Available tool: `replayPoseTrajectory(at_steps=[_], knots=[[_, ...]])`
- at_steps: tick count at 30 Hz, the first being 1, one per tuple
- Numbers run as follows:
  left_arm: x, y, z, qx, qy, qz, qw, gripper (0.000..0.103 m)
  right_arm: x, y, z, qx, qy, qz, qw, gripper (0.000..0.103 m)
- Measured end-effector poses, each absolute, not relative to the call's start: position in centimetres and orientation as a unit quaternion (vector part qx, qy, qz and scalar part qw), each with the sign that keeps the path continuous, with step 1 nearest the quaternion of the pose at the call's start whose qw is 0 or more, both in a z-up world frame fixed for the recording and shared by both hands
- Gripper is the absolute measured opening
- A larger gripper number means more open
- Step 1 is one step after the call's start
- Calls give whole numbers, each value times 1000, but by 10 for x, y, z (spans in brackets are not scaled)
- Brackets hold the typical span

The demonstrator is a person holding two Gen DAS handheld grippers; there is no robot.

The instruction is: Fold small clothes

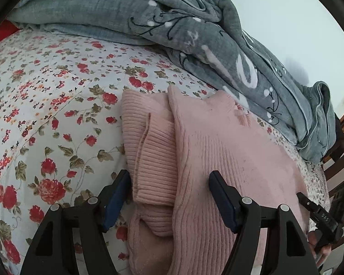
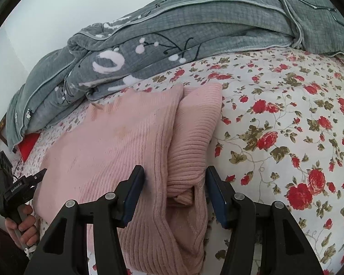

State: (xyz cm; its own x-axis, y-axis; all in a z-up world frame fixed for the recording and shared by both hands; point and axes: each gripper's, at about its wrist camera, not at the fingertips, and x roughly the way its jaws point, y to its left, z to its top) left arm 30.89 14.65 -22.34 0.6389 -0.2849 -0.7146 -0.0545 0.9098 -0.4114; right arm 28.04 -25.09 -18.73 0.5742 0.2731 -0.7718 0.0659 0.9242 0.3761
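Soft, even daylight — bright, no glare, only faint shadows in folds. Both fisheye views bend hard at dark rims — focus stays sharp.

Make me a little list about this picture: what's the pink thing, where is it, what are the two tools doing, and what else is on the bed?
pink thing: pink sweater, partly folded, sleeve laid alongside
where: on the flowery bedsheet
left tool: open, fingers either side of the sweater's edge
right tool: open, fingers either side of the sweater's edge
also on bed: grey blanket, bunched behind the sweater
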Motion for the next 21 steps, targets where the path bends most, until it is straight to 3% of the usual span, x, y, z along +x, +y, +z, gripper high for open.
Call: replayPoseTrajectory(at_steps=[21], knots=[[308,147,-225,-198,415,-65,886,71,280,-249,-186,181,456,58,870,55]])
